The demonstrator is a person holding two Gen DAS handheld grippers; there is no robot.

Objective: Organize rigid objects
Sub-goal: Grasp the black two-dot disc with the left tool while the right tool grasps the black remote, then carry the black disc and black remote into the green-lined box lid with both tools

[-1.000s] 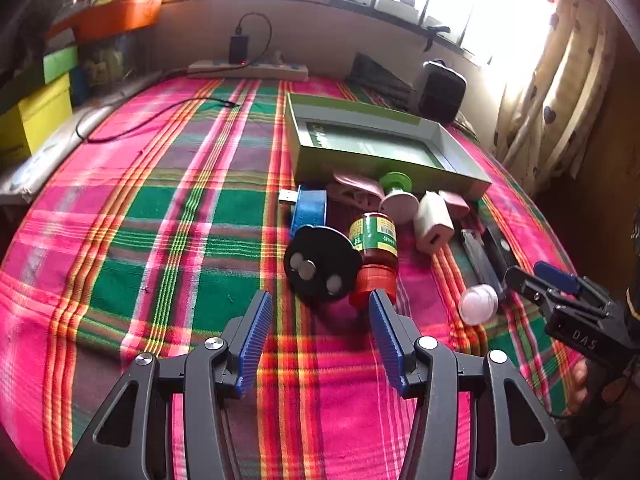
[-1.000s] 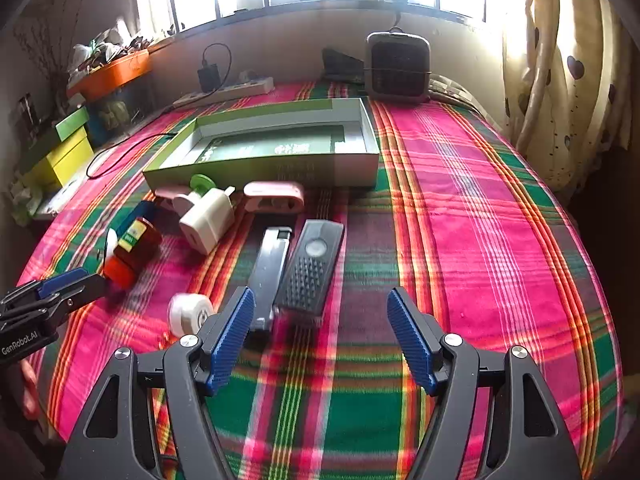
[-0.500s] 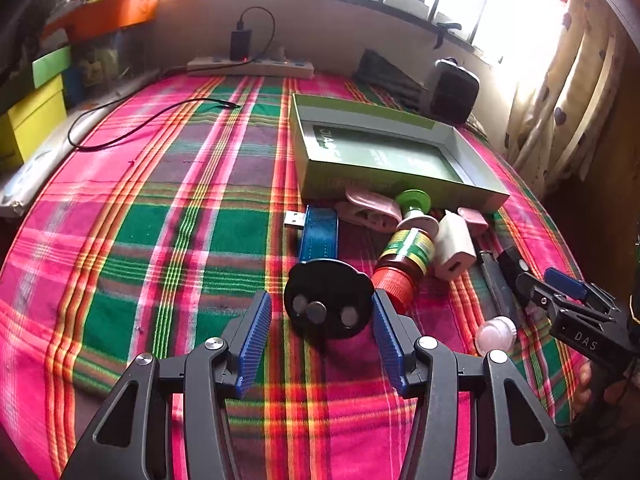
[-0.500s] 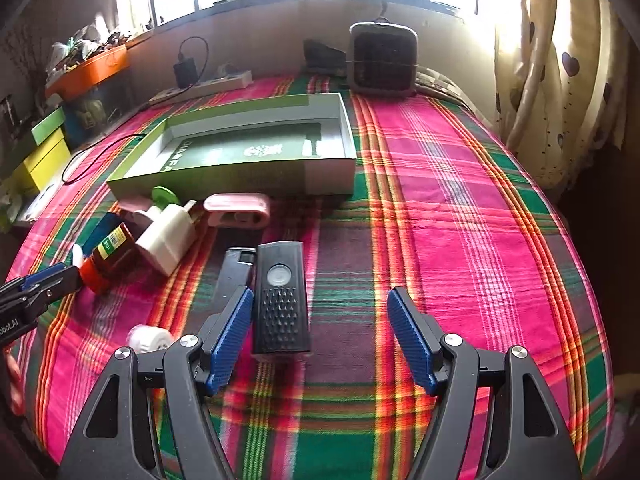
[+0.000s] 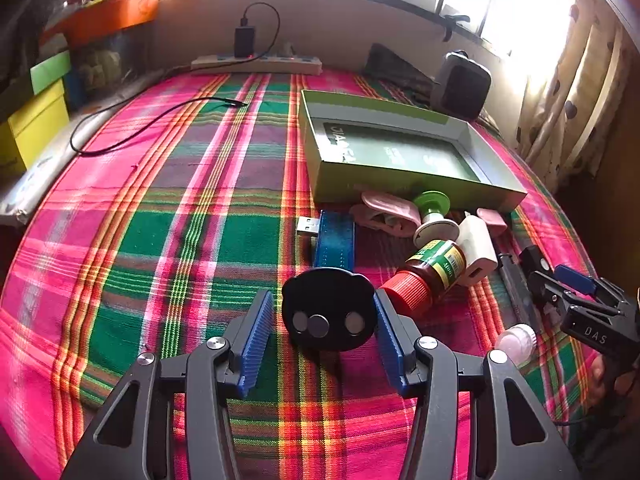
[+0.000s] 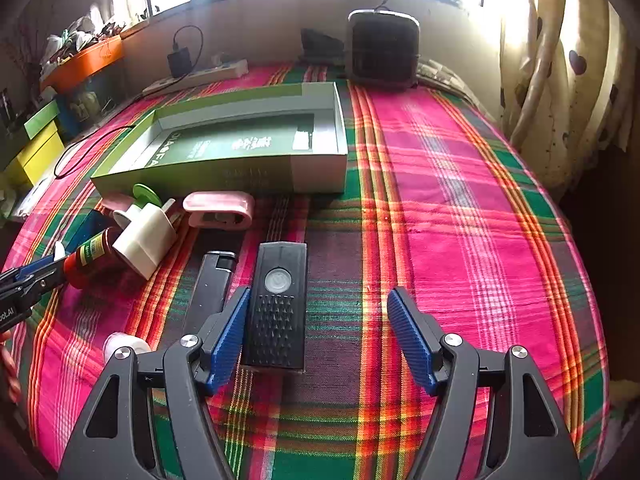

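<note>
while green box holds only printed liner, objects beside it

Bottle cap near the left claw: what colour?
Red cap on the bottle; clearest in the left wrist view.

Left view: bare plaid cloth across the left half of frame, only a thin cable at upper left. Centre-right crowded: disc between the open left claw pads, bottle touching the right pad, box behind.

Right view: right half of the cloth open up to the speaker. Remote against the right claw's left pad.
</note>
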